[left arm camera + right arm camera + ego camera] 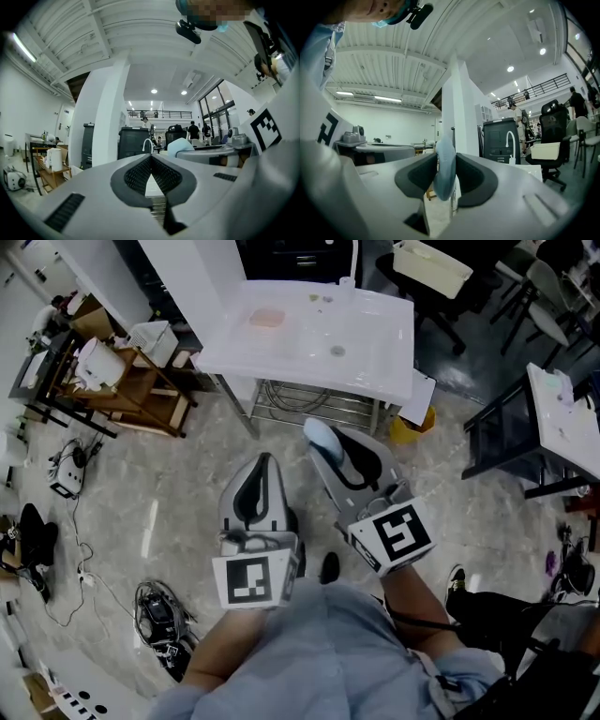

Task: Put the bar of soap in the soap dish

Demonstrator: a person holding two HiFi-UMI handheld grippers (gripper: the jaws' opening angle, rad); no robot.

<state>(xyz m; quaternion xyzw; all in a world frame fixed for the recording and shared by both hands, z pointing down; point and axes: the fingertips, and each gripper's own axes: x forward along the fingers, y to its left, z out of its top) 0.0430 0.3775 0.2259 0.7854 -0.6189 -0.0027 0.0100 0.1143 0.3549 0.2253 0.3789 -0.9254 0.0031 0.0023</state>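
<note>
A pale blue bar of soap stands on edge between the pads of my right gripper, which is shut on it. In the right gripper view the soap fills the gap between the dark pads. My left gripper is beside it on the left, shut and holding nothing; its pads meet at the tip. The left gripper view also shows the soap to the right. Ahead stands a white sink counter, with a pale pink dish on its left part. Both grippers hang over the floor, short of the counter.
A faucet rises at the counter's far edge. A wooden shelf with clutter stands left of it, a yellow bin at its right leg. A dark table and chairs are to the right. Cables lie on the floor at left.
</note>
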